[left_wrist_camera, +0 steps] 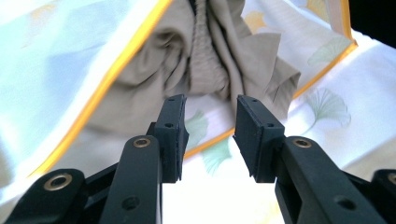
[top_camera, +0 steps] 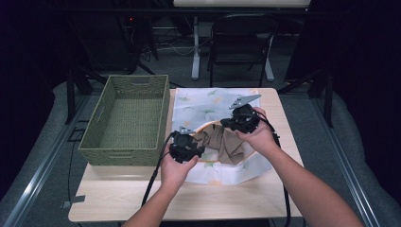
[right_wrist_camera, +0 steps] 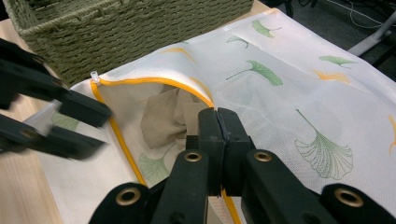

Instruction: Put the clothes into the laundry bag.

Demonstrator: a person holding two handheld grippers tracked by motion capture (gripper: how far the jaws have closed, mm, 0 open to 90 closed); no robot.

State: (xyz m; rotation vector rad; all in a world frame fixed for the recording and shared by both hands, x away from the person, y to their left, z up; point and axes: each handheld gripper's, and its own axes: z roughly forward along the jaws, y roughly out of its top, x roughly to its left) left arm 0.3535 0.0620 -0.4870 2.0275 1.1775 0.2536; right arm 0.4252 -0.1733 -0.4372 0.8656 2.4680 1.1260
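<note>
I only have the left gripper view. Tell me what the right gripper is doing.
Observer: The right gripper is shut on the orange-trimmed edge of the mesh bag, at its mouth.
Operator: Report what stands beside the bag.
Observer: A green woven basket stands just left of the bag in the high view.
</note>
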